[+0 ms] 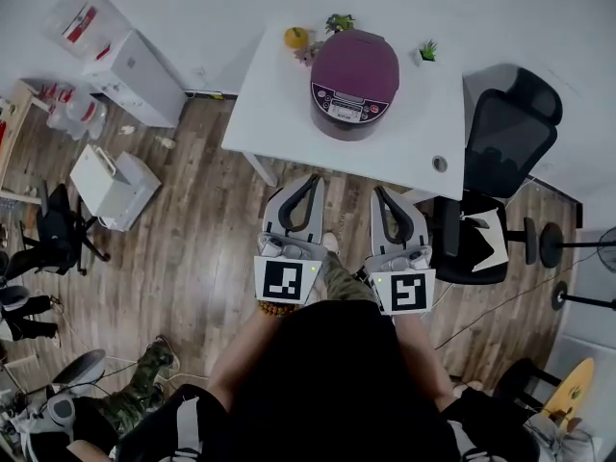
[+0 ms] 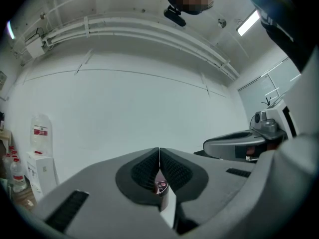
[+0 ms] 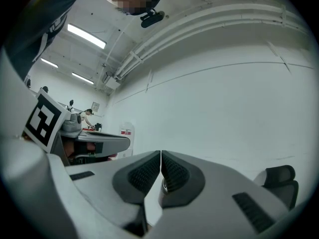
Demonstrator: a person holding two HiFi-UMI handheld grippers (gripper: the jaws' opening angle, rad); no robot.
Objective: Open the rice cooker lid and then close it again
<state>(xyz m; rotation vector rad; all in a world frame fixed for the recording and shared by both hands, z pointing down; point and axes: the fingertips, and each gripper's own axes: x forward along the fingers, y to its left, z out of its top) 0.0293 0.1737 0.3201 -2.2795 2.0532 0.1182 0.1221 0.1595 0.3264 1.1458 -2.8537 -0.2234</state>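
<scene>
A purple rice cooker (image 1: pixel 354 82) with a dark control panel stands on the white table (image 1: pixel 279 114), its lid down. My left gripper (image 1: pixel 310 178) and my right gripper (image 1: pixel 380 192) hover side by side over the floor just short of the table's near edge, both shut and holding nothing. In the left gripper view the left gripper (image 2: pixel 159 153) has its pads pressed together, and a sliver of the cooker (image 2: pixel 161 185) shows below them. The right gripper (image 3: pixel 161 156) likewise shows its jaws touching, against a white wall.
A black office chair (image 1: pixel 500 152) stands right of the table. On the table's far side are a yellow fruit (image 1: pixel 295 37) and small plants (image 1: pixel 427 51). White boxes (image 1: pixel 114 186) and a water dispenser (image 1: pixel 140 75) stand on the wooden floor at left.
</scene>
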